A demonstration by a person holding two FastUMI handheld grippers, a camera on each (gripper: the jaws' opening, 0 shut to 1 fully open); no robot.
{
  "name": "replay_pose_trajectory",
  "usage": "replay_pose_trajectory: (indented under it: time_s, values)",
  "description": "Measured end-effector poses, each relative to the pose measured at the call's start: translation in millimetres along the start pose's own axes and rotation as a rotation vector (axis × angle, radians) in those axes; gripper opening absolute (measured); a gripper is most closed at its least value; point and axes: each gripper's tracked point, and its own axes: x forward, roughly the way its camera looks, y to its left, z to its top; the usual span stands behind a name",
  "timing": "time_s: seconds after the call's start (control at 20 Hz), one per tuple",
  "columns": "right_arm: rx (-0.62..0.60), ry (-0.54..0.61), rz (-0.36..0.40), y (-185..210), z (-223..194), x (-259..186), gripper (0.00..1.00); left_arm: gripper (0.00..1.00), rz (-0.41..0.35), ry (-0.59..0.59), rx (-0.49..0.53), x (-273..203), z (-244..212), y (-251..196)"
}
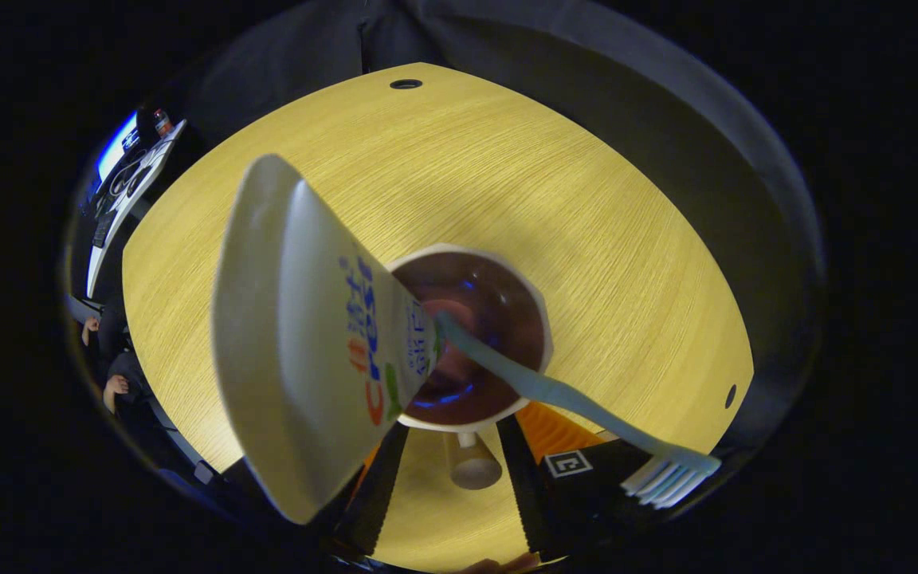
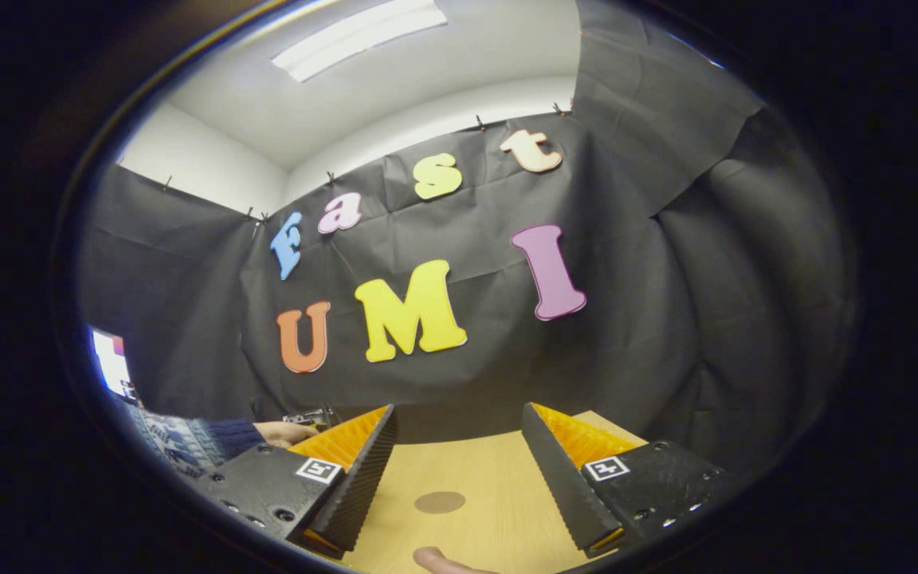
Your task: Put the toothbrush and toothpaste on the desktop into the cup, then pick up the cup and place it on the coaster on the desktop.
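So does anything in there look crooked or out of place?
Nothing spilled or broken. The toothpaste and toothbrush lean out of the cup on opposite sides, bristles up, which is normal for tall things in a short cup.

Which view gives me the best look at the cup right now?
The left gripper view: it looks straight down into the cup, with the toothpaste and toothbrush inside. The right gripper view faces the wall and desktop instead.

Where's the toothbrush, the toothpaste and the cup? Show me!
toothbrush (image 1: 562,395), left gripper view, on its handle, past the cup's rim.
toothpaste (image 1: 307,335), left gripper view, on the tube's flat white body.
cup (image 1: 535,299), left gripper view, on its pale rim, right side.
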Motion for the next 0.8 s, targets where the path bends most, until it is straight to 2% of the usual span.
replay_pose_trajectory:
  time_s: [0.1,0.15,0.2,0.25,0.35,0.5,0.7,0.8]
  values:
    - [0.016,0.001,0.0,-1.6,-0.3,0.3,0.97,0.54,-0.01,0.011,-0.004,4.8,-2.1,-3.9]
    - [0.027,0.005,0.003,-1.3,-0.6,0.5,0.97,0.56,-0.02,0.025,-0.004,6.0,-4.2,-6.2]
    - [0.035,0.007,0.006,-1.3,-1.5,0.5,0.97,0.49,-0.014,0.026,0.001,7.1,-4.6,-5.6]
    - [0.038,0.008,0.007,-1.8,-1.2,0.9,0.97,0.36,-0.003,0.02,0.021,6.7,-3.3,-3.9]
    - [0.038,0.007,0.001,-5.6,-0.7,1.2,0.97,0.32,-0.001,0.006,0.028,6.2,-2.0,-0.9]
    - [0.06,0.012,0.01,-4.2,-1.0,1.3,0.97,0.3,-0.018,0.01,0.048,5.3,-3.9,-0.8]
    - [0.134,0.043,0.037,-4.2,-5.7,3.0,0.92,0.29,-0.08,0.026,0.044,-6.6,-4.2,-4.1]
    - [0.128,0.051,0.021,-9.4,-8.9,5.5,0.95,0.29,-0.08,0.005,0.076,-20.7,0.3,-2.8]
